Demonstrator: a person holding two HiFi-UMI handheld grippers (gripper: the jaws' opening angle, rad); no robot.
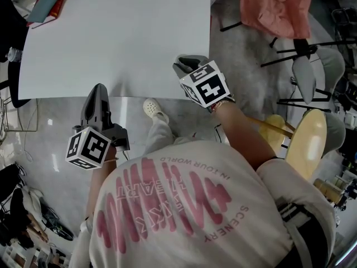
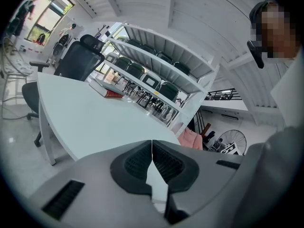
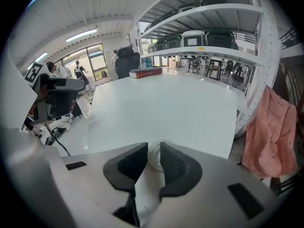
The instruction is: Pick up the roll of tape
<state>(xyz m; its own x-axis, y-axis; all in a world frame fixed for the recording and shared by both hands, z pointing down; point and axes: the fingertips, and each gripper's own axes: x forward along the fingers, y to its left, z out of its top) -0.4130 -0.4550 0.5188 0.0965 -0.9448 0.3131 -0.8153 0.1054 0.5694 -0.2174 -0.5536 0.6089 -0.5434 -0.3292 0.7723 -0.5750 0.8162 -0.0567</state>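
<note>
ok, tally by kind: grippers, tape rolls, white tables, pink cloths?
grippers: 2, the left gripper and the right gripper
roll of tape: 1, between the right gripper's fingers
white table: 1
pink cloth: 1
total: 5

roll of tape (image 3: 155, 159): small, white, round; only a curved bit shows, pinched betw pads of right claw (image 3: 152, 150). sits at near edge of white bench (image 3: 166, 108), twd its right corner.

white table (image 1: 111, 38) on glossy grey floor (image 1: 50, 133) — tall white shelving (image 3: 213, 13), black office chair (image 2: 78, 61), bright windows (image 3: 90, 58)
</note>
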